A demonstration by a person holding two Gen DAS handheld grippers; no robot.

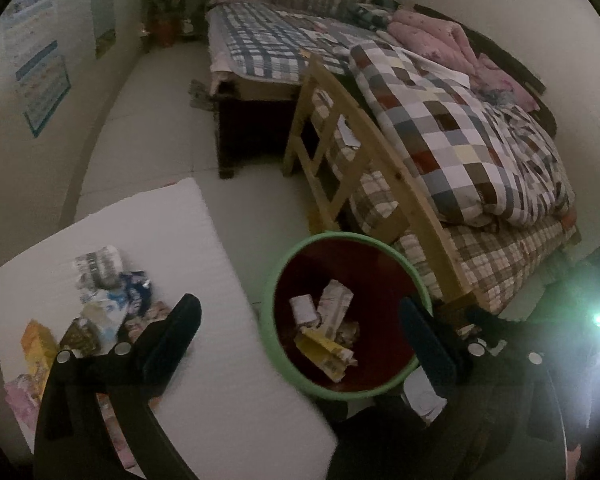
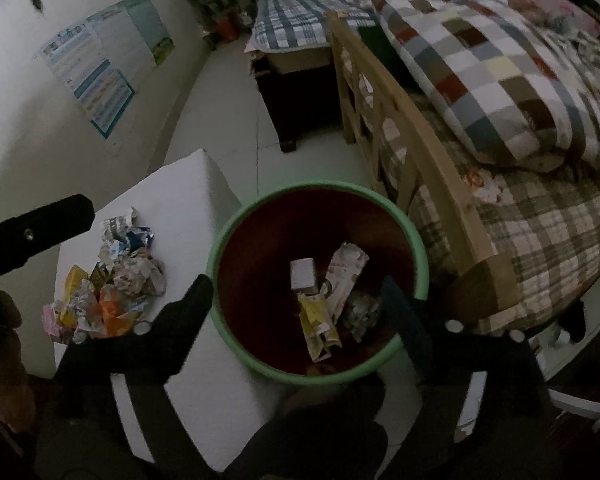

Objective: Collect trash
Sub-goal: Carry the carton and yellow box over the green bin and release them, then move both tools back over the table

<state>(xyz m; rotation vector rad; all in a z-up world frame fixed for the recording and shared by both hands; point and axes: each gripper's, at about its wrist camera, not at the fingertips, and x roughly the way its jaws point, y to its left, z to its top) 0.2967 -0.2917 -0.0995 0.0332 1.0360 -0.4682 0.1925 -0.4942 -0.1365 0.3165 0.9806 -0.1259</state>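
Both grippers are hanging over the green-rimmed bin (image 2: 220, 240) with their jaws standing wide apart and nothing between them. The left gripper (image 1: 300, 336) is sitting nearer to the pile of crumpled wrappers (image 1: 100, 308), which is lying on the white board (image 1: 204, 240) to the left of its jaws, just beyond the left finger. From the right gripper (image 2: 296, 300) the pile (image 2: 112, 284) is lying further left. The pile is looking loose and colourful, stretching toward the near edge. Several wrappers (image 2: 320, 304) are already lying inside the bin.
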